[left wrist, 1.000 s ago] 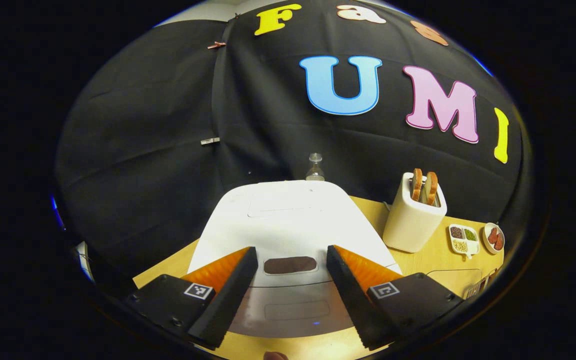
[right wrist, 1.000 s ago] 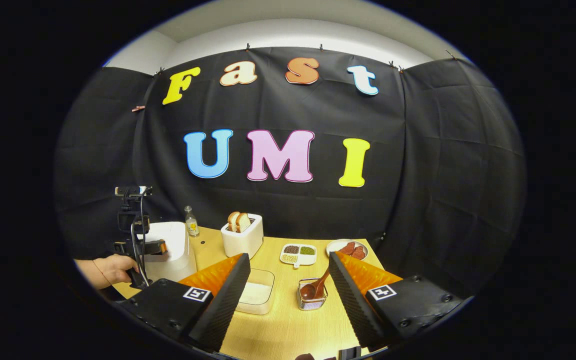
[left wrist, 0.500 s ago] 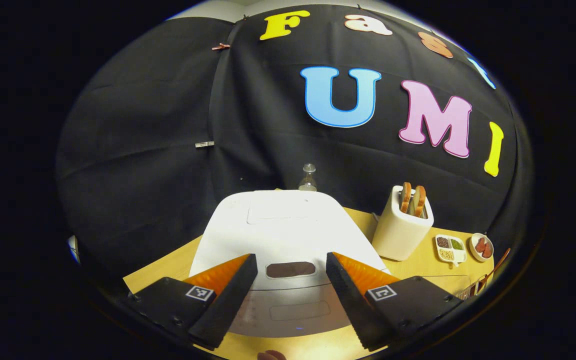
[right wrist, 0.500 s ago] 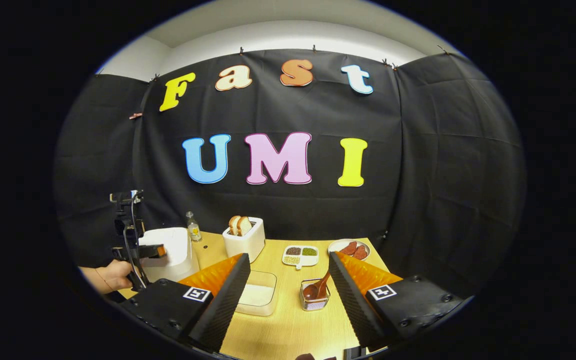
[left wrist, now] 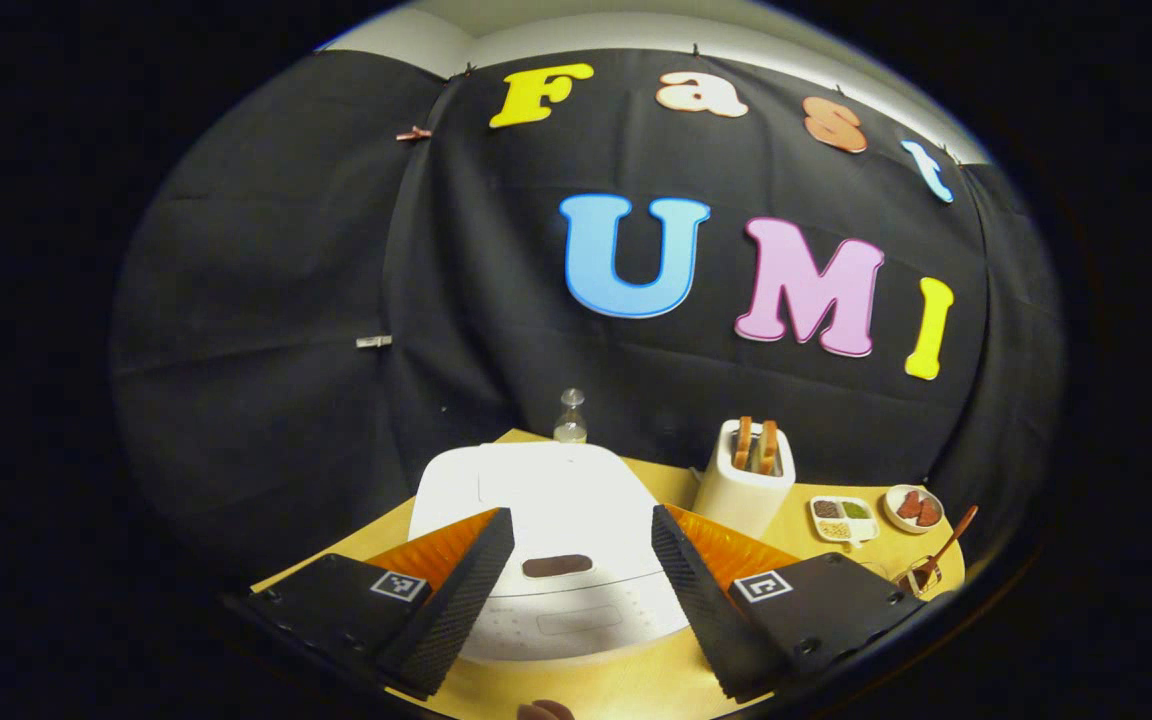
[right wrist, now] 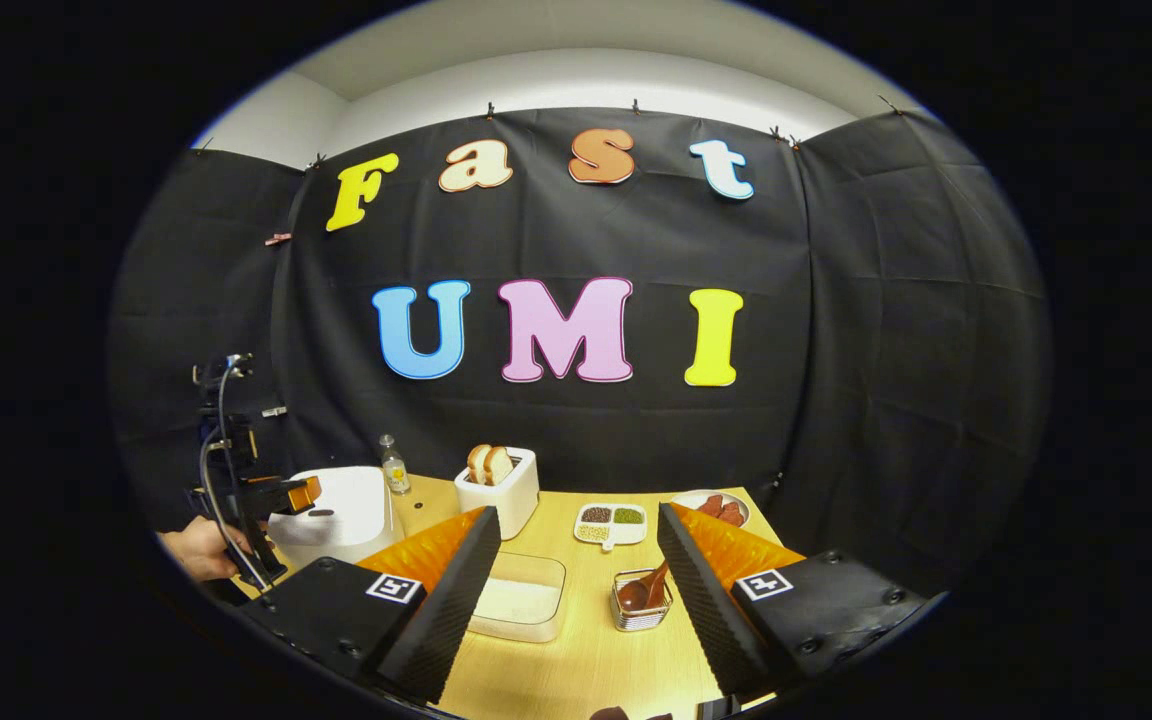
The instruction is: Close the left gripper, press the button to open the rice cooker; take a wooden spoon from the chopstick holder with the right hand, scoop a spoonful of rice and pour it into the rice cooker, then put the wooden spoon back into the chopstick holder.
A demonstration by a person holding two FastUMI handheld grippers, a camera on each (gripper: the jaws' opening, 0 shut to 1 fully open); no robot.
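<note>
Backing my left claw [left wrist: 576, 580] off the shut cooker [left wrist: 546, 500], both claws gape empty; spoon [right wrist: 648, 590] sits in its holder [right wrist: 642, 605].

Open tabletop [right wrist: 576, 640] between rice container [right wrist: 519, 609] and chopstick holder [right wrist: 642, 600]; toaster [right wrist: 502, 489] behind.

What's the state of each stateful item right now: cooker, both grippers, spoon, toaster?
rice cooker: lid shut
left gripper: open, empty
right gripper: open, empty
wooden spoon: standing in chopstick holder
toaster: two bread slices sticking up
rice container: uncovered, holding rice
</note>
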